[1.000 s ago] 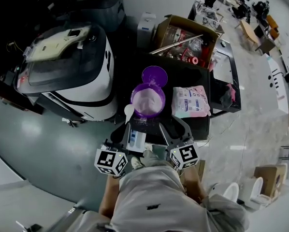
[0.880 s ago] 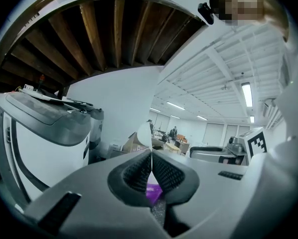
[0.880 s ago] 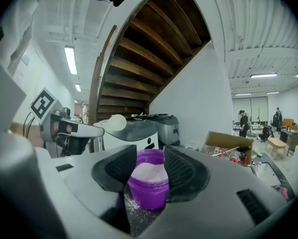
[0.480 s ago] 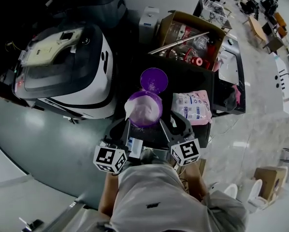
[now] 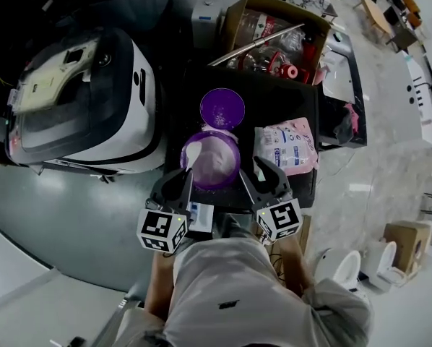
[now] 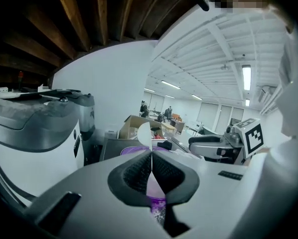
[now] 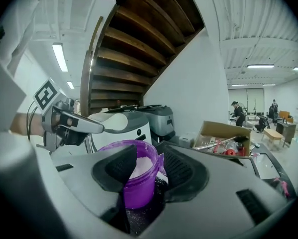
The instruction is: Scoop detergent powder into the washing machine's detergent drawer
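While the right tongs (image 7: 146, 169) clasp the tub (image 5: 212, 161), its lid (image 5: 222, 108) lies beyond.

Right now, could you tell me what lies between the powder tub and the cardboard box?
A round purple lid lies there, as the head view shows.

- Open cardboard box (image 5: 239, 27) at one o'clock in the head view, crammed with bottles, with a metal rod (image 5: 256, 45) slanting across.
- White canister (image 5: 205, 13) at twelve, just beside that box.
- Smaller cardboard box (image 5: 402, 241) on the floor at four.
- Wooden stair underside (image 7: 139, 39) at twelve in the right gripper view.
- Ceiling strip light (image 6: 246, 77) at two in the left gripper view.
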Available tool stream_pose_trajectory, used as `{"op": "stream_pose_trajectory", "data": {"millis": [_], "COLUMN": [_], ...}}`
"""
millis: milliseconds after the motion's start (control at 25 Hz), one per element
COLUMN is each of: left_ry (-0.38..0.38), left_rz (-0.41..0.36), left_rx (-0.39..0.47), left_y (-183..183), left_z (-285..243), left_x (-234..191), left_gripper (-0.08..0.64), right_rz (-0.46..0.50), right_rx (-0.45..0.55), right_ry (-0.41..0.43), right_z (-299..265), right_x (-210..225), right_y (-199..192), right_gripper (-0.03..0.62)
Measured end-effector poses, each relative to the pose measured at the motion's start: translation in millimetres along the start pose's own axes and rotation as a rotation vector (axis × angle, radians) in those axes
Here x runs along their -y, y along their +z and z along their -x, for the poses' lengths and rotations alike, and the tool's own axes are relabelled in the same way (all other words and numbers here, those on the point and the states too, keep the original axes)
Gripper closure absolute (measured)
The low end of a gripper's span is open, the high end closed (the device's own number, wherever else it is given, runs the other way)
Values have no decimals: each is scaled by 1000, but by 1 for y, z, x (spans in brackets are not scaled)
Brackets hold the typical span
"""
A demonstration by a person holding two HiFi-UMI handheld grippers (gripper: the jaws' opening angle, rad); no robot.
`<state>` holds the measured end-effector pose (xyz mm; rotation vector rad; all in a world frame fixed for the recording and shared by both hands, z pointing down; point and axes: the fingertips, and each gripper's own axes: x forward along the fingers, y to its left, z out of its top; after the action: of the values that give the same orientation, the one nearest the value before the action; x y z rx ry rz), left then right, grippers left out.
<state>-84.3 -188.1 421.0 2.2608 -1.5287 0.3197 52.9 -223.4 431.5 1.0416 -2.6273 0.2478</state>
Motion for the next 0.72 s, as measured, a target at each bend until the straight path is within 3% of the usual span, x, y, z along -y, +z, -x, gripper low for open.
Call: {"op": "stream_pose_trajectory", "data": {"millis": [320,720], "left_ry": [-147,-266], "left_rz": [-65,-156], "left_rx": [-144,-347], "left_y": [-12,-26], "left_z": [-21,-49], "left_x": [2,13], "left_gripper": [545,545], "right_rz": [-45,-79], "right_rx": [-29,-41], "right_ry": [-108,-199], "right_z": [-3,8], "right_x": [-7,-6], "right_y": [-14,-22], "right_gripper": [425,425]}}
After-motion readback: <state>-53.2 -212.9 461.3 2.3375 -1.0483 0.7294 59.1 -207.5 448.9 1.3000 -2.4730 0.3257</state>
